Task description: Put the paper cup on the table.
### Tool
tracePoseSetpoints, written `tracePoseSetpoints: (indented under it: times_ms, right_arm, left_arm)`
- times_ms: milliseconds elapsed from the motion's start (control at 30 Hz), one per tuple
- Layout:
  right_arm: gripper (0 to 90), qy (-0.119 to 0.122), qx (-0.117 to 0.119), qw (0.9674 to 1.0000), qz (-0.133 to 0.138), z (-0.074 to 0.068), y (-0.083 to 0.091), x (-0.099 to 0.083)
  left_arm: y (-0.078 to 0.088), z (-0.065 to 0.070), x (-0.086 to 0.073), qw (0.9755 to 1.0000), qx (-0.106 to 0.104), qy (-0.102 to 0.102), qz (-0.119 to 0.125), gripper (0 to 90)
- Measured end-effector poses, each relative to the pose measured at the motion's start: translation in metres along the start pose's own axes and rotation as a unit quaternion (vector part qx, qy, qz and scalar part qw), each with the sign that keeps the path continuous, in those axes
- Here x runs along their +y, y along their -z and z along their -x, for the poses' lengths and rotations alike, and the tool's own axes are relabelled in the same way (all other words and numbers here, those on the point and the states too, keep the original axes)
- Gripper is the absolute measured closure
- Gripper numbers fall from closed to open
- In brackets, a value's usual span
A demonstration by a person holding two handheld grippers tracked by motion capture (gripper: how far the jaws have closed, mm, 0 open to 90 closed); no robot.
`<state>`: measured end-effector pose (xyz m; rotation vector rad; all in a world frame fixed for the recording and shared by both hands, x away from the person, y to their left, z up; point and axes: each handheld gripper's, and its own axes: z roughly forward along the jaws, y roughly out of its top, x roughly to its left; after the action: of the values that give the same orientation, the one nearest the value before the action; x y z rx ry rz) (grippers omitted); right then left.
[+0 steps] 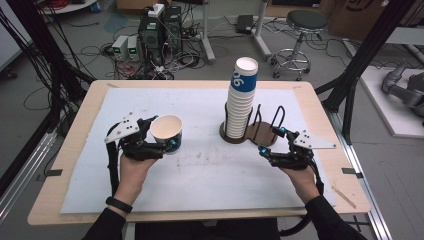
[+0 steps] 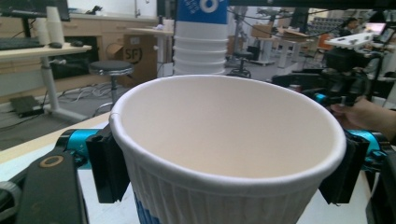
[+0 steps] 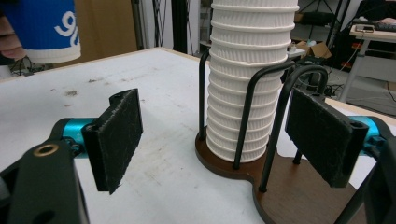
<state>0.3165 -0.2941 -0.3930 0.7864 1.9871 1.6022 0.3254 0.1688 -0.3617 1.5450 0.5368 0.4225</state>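
Clearly the left gripper clamps a paper cup by its sides. Meanwhile the right gripper gapes empty beside the cup stack in its holder.

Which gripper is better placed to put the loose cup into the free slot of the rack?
Left, I'd judge. The left gripper is already shut on the paper cup, upright above the table. The right gripper is open and holds nothing, hovering beside the rack and cup stack.

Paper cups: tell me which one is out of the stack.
The single paper cup clamped in the left gripper, at the table's left, mouth up. All the others are nested upside down in the stack on the wooden holder.
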Motion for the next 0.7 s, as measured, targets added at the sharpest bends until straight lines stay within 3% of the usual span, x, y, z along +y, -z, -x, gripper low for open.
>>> tracePoseSetpoints:
  times_ms: [200,500,600,700]
  right_arm:
    - [19.5,-0.007,-0.002,1.0000,0.004,0.002,0.000,-0.001]
    - [19.5,-0.009,-0.006,0.9999,-0.001,0.004,-0.001,-0.002]
    - [19.5,-0.012,-0.008,0.9999,-0.004,0.004,-0.001,-0.002]
    - [19.5,-0.010,-0.012,0.9999,-0.004,0.005,-0.001,-0.003]
  left_arm:
    - [-0.003,-0.013,-0.005,0.9997,0.022,0.001,0.009,20.9]
    - [-0.004,-0.027,-0.012,0.9981,0.061,-0.007,-0.005,21.6]
    - [-0.005,-0.032,-0.016,0.9974,0.069,-0.017,-0.012,21.7]
    - [-0.004,-0.038,-0.023,0.9967,0.080,-0.013,-0.010,22.0]
